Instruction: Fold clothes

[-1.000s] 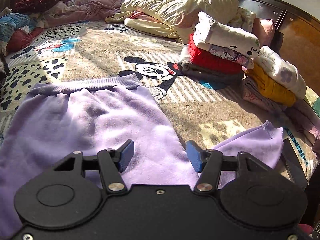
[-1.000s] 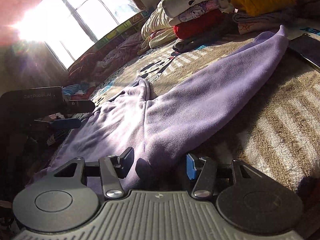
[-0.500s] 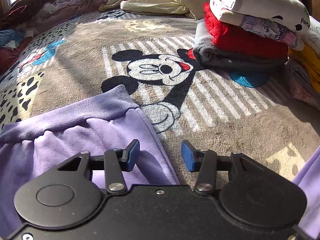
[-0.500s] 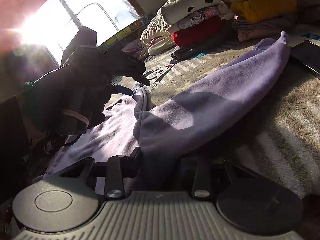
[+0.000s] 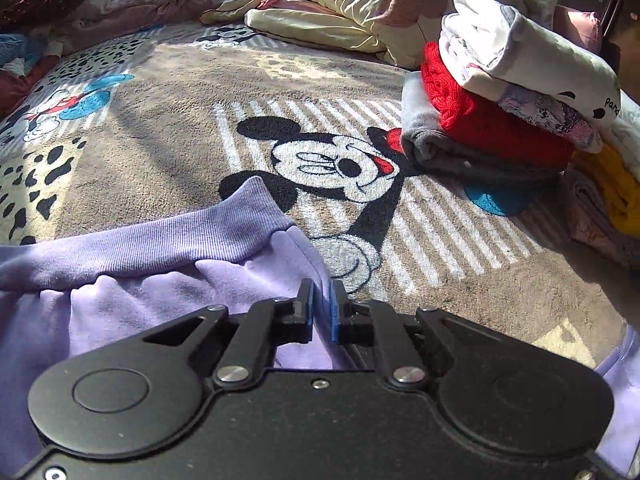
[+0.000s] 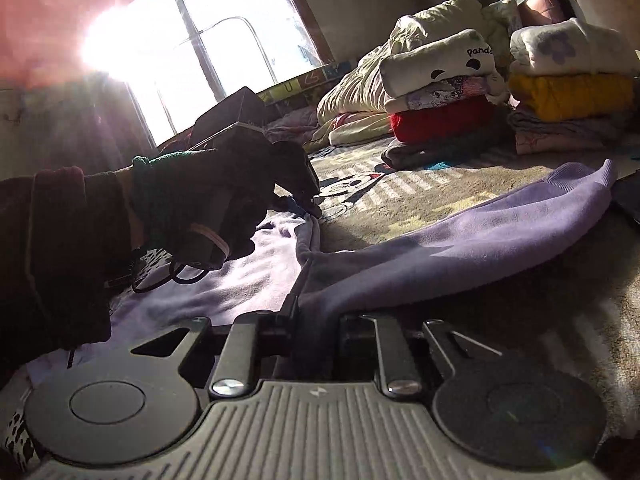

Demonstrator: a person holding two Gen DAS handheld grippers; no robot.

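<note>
Pinching soft lilac fleece sweatshirt (image 5: 168, 300)

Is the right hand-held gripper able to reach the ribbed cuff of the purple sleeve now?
Probably not now: its jaws are closing on the purple fleece sweatshirt near the sleeve's base, while the cuff lies far ahead.

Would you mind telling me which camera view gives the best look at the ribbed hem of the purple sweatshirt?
The left wrist view: the ribbed hem of the purple sweatshirt lies sunlit straight ahead, its ribbing clear. The right wrist view shows only a dim hem corner beneath the left gripper, plus the long sleeve.
</note>
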